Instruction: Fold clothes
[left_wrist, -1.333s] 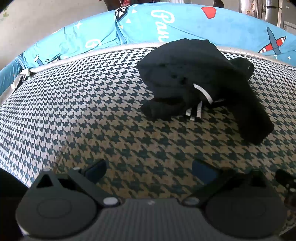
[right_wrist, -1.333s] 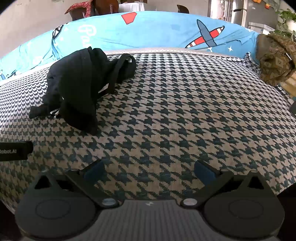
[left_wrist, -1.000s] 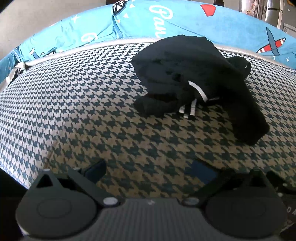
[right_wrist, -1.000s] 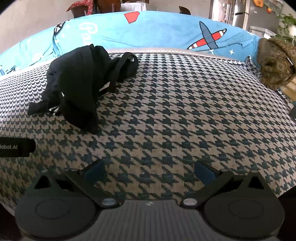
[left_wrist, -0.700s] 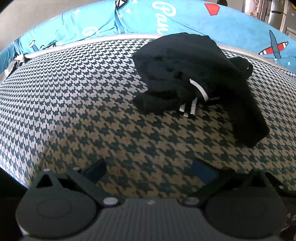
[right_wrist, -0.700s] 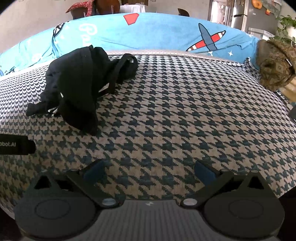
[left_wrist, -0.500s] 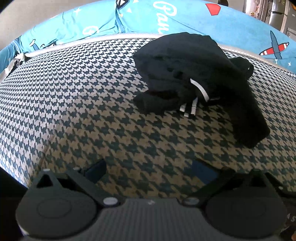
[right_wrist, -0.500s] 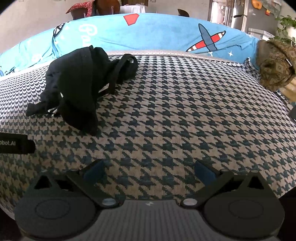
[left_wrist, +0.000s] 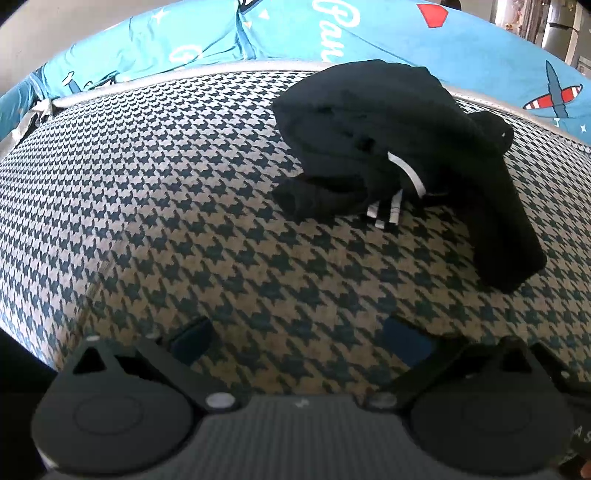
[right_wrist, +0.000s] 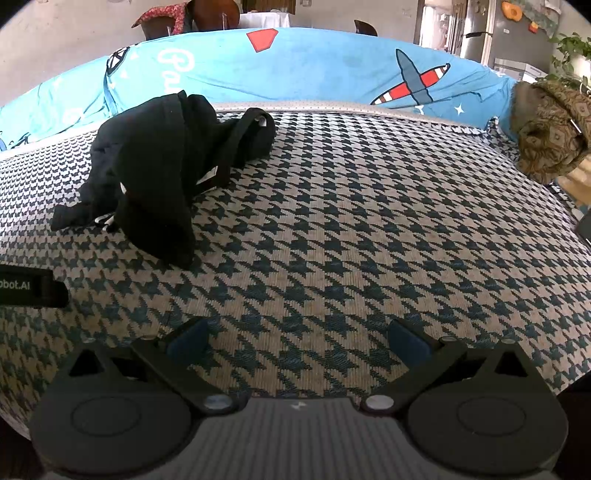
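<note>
Garment: a black garment (left_wrist: 399, 155) of soft, matte cloth, crumpled in a lumpy heap with one long limp part trailing toward the camera; thin white stripes (left_wrist: 386, 212) and a curved white band show at its folds.
Location: it lies on the houndstooth cover (right_wrist: 351, 240), toward the far edge, near the blue cushion (right_wrist: 314, 70).
Cover: coarse woven fabric, dark teal and cream tooth pattern, stretched flat.
Cushion: smooth blue cloth printed with aeroplanes, stars and white script.
Left gripper (left_wrist: 299, 341): jaws spread wide, holding nothing, above bare cover short of the heap.
Right gripper (right_wrist: 297, 341): jaws likewise spread, empty, well to the right of the garment.
Olive patterned bundle (right_wrist: 546, 129): rumpled, at the cover's right edge.
Unclear: what kind of garment it is; its folds merge into solid black.
</note>
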